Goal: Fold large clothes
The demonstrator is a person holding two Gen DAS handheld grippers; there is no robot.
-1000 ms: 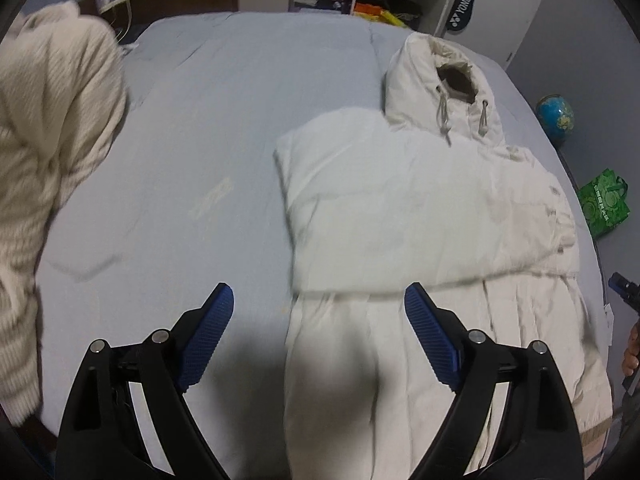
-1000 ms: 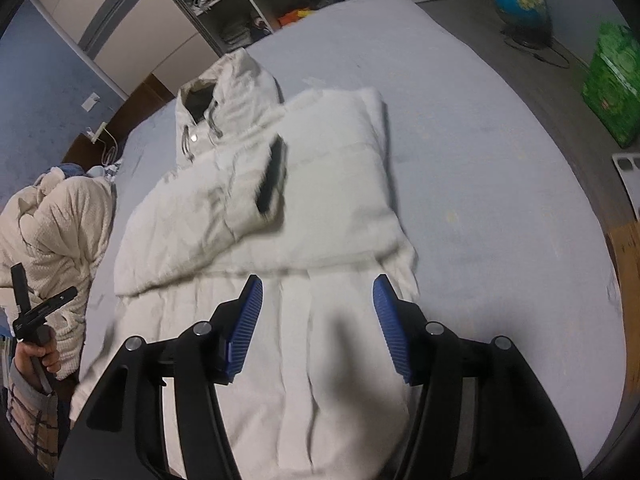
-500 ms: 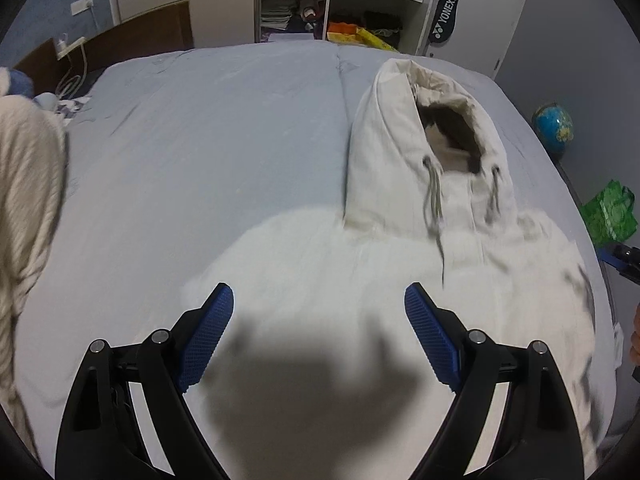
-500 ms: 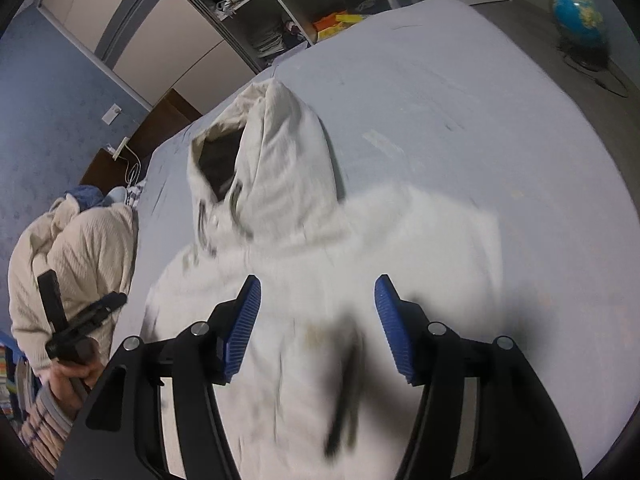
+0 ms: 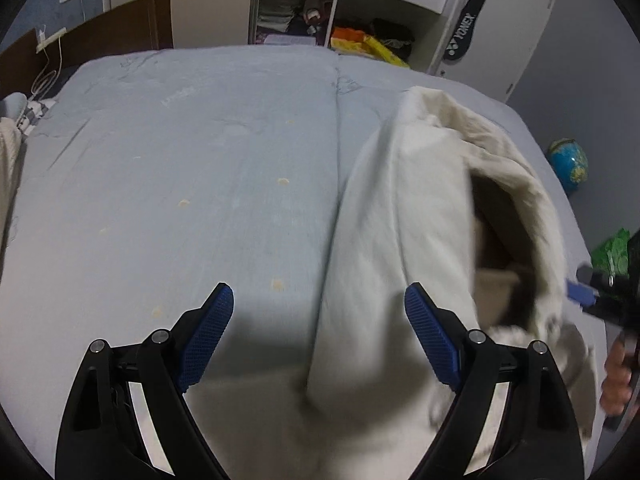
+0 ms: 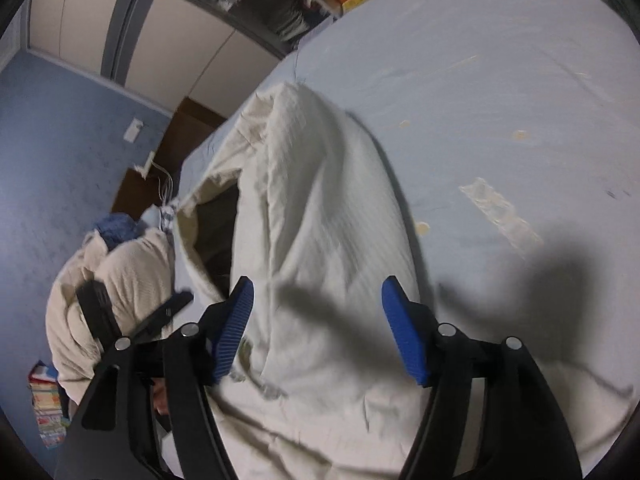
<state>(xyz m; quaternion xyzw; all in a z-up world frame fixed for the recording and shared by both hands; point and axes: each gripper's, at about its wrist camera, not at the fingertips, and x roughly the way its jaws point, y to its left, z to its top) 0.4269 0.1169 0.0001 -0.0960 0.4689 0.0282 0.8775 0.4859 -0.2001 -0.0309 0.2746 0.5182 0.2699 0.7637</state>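
Hood [image 5: 436, 184] of cream hooded coat [image 6: 320, 240] lay on bed [image 5: 180, 160], at 1 o'clock from left gripper [image 5: 320, 340], released. Right gripper [image 6: 316, 332], released, jaws just widening, nothing between. Step: reaching for hood; next, likely grasp both edges, fold toward body.

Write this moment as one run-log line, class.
left tongs: open, empty | right tongs: open, just widening, empty | cream hooded coat: flat on bed, hood ahead | step: reaching for hood
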